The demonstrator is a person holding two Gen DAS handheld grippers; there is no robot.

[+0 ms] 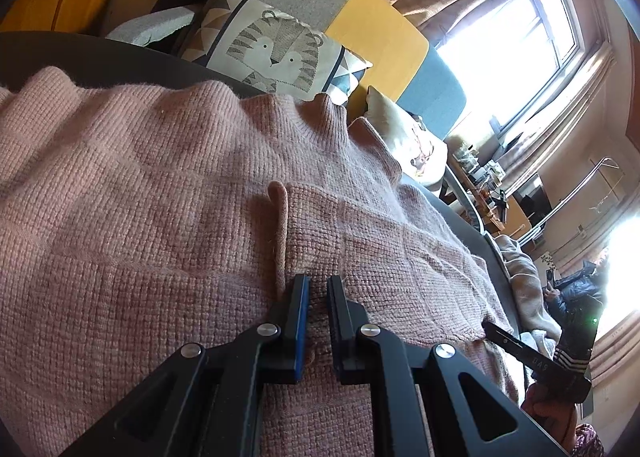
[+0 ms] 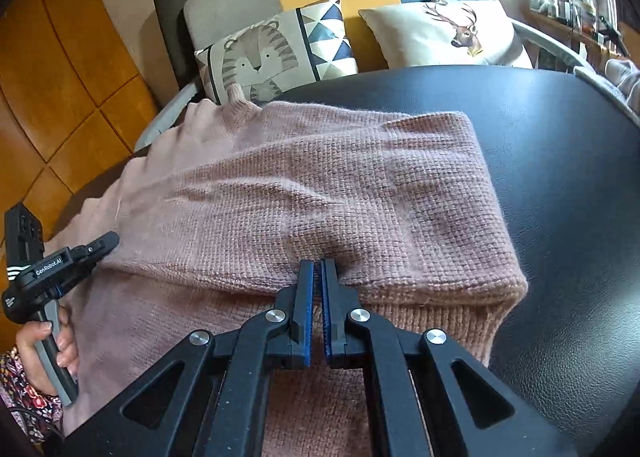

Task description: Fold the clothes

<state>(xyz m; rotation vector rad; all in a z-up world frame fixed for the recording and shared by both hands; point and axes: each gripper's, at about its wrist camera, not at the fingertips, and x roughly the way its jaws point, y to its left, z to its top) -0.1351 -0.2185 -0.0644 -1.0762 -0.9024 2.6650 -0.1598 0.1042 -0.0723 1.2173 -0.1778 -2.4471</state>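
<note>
A pink knit sweater [image 2: 320, 185] lies on a black leather-like surface [image 2: 560, 177], collar toward the cushions. One part is folded over its body, and that top layer ends in a thick edge near me. My right gripper [image 2: 318, 269] is shut on that near edge, and the knit puckers around its tips. In the left wrist view the sweater [image 1: 160, 197] fills the frame. There my left gripper [image 1: 320, 285] is shut on a raised ridge of the knit. The left gripper [image 2: 110, 239] also shows at the sweater's left side, the right gripper [image 1: 490, 327] at its right.
A tiger cushion [image 2: 272, 57] and a deer cushion [image 2: 448, 29] lean on the sofa behind the surface. Wooden floor [image 2: 60, 77] lies to the left. A hand [image 2: 40, 341] holds the left gripper's handle. A bright window [image 1: 520, 37] and cluttered desk sit far right.
</note>
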